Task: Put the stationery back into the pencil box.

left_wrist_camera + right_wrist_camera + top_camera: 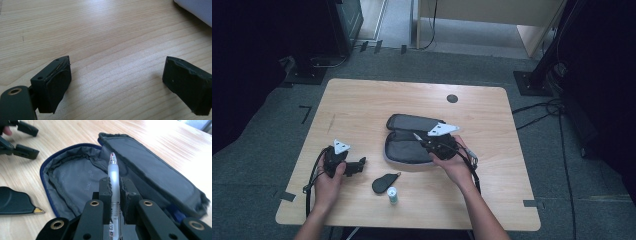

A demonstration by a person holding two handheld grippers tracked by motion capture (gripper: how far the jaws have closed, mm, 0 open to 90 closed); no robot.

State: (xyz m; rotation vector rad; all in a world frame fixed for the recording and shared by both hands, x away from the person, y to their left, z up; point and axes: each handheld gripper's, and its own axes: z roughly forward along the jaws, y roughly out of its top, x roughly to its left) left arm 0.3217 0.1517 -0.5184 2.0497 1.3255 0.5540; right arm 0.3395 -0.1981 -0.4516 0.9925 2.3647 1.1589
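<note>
An open dark pencil case (pixel 404 150) lies in the middle of the wooden table (pixel 362 100), its lid folded back. My right gripper (pixel 428 143) hovers over the case's right part, shut on a clear pen (pixel 417 136). In the right gripper view the pen (pixel 113 172) stands between the pads (pixel 106 187), tip toward the grey lining of the case (pixel 72 180). My left gripper (pixel 358 166) rests at the table's left, open. Its two pads (pixel 56 83) stand wide apart over bare wood with nothing between them.
A small black pouch-like thing (pixel 384 183) and a small white tube with a green band (pixel 392 195) lie near the front edge, between the hands. A round dark grommet (pixel 452 98) sits at the table's far side. Cables run on the floor at right.
</note>
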